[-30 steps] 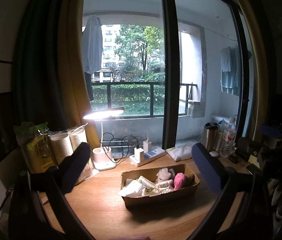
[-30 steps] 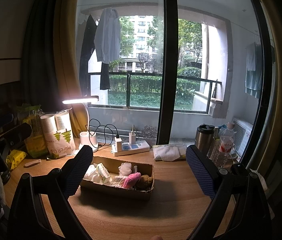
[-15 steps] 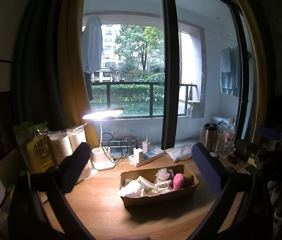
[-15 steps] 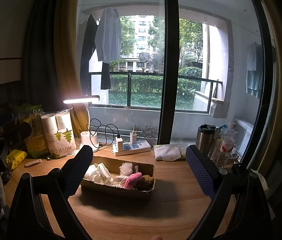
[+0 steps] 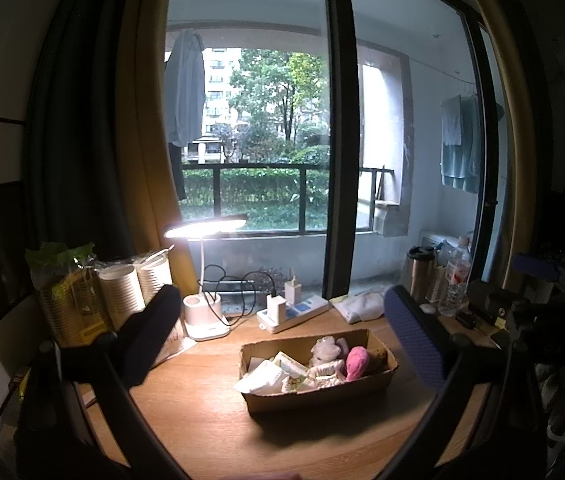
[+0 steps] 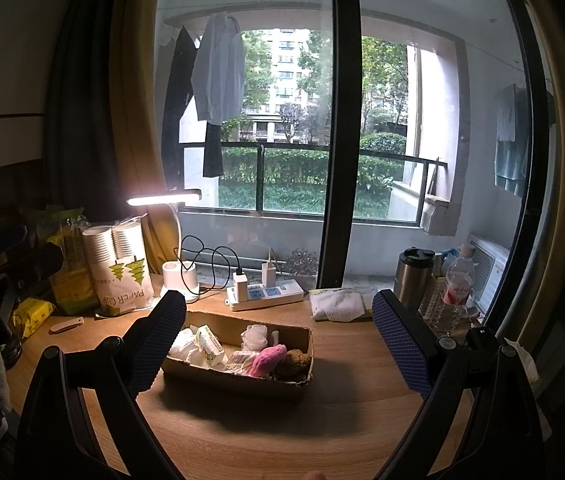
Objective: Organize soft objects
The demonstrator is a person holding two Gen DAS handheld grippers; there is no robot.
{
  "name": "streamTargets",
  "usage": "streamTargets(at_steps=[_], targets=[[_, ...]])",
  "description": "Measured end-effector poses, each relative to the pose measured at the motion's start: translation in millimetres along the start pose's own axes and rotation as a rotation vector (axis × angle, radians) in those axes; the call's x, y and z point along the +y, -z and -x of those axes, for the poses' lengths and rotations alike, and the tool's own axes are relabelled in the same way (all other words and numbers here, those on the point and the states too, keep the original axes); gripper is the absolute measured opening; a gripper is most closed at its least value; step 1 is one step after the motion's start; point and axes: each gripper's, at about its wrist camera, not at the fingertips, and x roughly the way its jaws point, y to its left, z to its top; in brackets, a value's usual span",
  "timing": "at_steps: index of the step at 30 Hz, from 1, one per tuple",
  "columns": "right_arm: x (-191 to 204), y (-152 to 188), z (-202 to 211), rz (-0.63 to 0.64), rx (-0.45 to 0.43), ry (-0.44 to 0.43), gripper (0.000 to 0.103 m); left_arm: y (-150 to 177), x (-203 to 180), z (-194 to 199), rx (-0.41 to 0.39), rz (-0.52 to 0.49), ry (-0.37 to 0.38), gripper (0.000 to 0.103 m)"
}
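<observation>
A shallow cardboard box [image 5: 322, 394] [image 6: 242, 380] sits on the wooden desk [image 5: 202, 420]. It holds soft things: a pink plush [image 5: 356, 362] [image 6: 268, 358], a brown plush [image 6: 296, 362], white tissue packs [image 5: 266, 376] [image 6: 188, 346] and a white crinkly bundle [image 5: 324, 348]. My left gripper [image 5: 282, 332] is open and empty, held above and short of the box. My right gripper [image 6: 278, 336] is open and empty, also short of the box.
A lit desk lamp [image 5: 204, 320], a power strip [image 5: 294, 314] with chargers, paper cup packs [image 6: 122, 268], a folded white cloth [image 6: 340, 302], a steel tumbler [image 6: 412, 276] and a water bottle [image 6: 456, 284] line the desk's far side by the window.
Both grippers have drifted only slightly; the box sits a touch lower and nearer in the views. Nothing was grasped or released.
</observation>
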Motion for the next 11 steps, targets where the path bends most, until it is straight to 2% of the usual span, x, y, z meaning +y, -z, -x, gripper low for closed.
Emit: streamTargets(at_steps=[7, 11], targets=[[-3.5, 2.6, -6.0, -0.005, 0.01, -0.004, 0.096, 2.8, -1.1, -5.5, 0.014, -0.002, 0.013, 0.102], [-7.0, 6.4, -14.0, -0.011, 0.027, -0.005, 0.096, 9.9, 0.5, -18.8, 0.053, 0.012, 0.029, 0.102]])
